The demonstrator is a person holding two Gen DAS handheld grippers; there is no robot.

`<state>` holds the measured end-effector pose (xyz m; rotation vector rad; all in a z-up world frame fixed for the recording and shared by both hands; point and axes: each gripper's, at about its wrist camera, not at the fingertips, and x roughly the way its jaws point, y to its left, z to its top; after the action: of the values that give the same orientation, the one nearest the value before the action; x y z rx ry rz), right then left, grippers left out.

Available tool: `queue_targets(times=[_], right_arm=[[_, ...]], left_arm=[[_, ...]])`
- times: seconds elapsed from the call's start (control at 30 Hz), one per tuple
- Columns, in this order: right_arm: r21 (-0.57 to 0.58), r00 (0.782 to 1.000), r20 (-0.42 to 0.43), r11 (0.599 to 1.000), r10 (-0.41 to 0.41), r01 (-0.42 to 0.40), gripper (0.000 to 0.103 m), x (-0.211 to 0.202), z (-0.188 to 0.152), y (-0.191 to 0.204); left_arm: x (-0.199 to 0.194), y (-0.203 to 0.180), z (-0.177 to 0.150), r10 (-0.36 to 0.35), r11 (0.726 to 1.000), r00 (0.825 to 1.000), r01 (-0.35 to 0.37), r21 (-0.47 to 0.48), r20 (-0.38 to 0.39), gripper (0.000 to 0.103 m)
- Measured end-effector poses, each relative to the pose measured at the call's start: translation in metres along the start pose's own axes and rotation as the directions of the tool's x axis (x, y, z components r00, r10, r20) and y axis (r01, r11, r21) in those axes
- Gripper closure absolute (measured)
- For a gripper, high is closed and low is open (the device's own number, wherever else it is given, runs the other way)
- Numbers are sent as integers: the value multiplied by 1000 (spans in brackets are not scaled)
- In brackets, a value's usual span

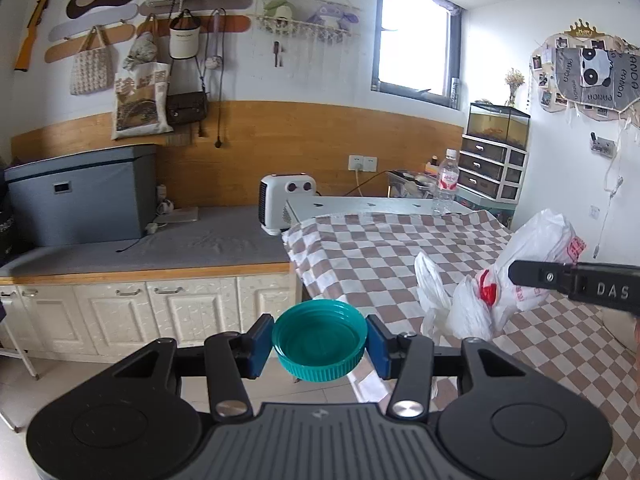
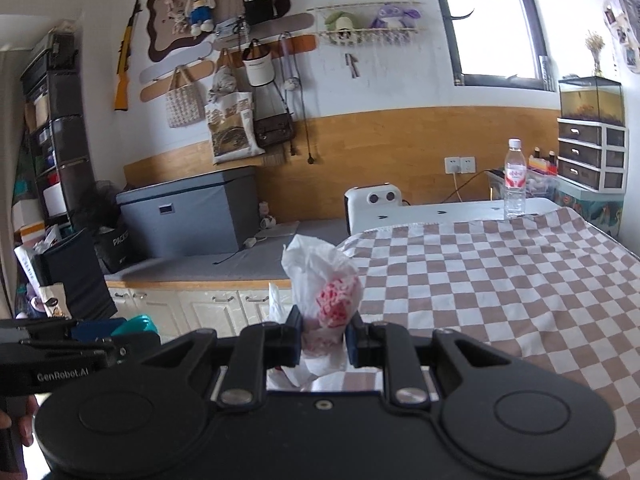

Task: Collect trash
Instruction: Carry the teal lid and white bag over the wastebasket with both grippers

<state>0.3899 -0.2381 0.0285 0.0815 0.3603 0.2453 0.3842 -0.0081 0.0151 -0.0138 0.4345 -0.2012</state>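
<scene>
Faintly, "GenRobot.AI" on left gripper (image 2: 120, 332)

Printed "DAS" in pale letters on the black arm of the right tongs (image 1: 576, 280), at three o'clock. "GenRobot.AI" on the left tongs' arm (image 2: 60, 374), at nine o'clock. "PANDA" repeated on the wall cloth (image 1: 596, 76), at two o'clock.

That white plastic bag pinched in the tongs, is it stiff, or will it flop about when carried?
Probably floppy: the white plastic bag crumples and bunches where the right tongs pinch it, and loose folds droop below. It looks thin and likely light. The film may be slippery, so a firm pinch seems wise.
</scene>
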Motion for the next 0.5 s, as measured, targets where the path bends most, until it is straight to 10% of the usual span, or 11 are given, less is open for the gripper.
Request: queue_targets(times=[0.5], right_arm=[[-125,993,-113,991,39,-53,81,-13,-46,98]], left_arm=[[-56,64,-45,42,997,998,-45,-67,-50,53]])
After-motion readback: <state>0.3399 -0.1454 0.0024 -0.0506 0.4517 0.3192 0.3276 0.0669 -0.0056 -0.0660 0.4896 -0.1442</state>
